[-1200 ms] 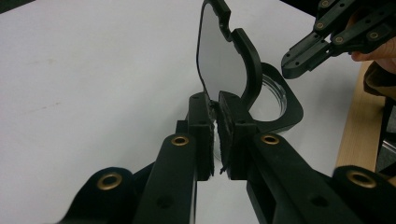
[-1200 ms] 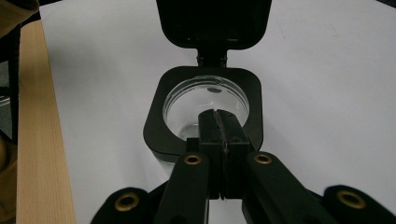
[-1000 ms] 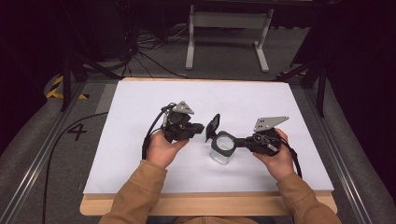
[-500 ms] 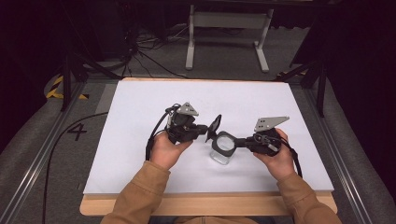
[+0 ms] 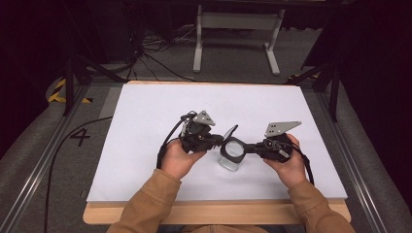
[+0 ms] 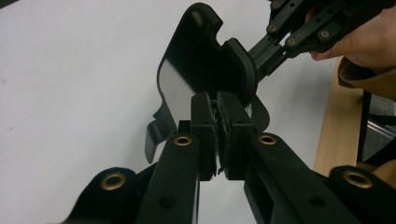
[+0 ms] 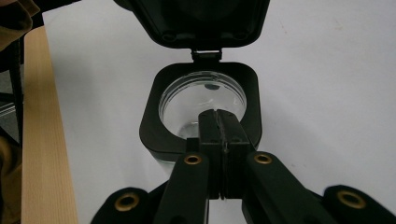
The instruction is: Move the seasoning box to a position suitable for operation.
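A: White surface (image 5: 145, 126) on a wooden bench, dark room behind. What do the claws have?

B: The right claw (image 7: 219, 126) is pressed together on the near rim of the clear jar (image 5: 232, 156), steadying it. The left claw (image 6: 217, 112) pinches the edge of the hinged black lid (image 6: 205, 56), standing open just beyond it.

A: How will it handle?

B: Probably light, stiff plastic with slippery walls. Hold the rim, and move the lid gently at its hinge.
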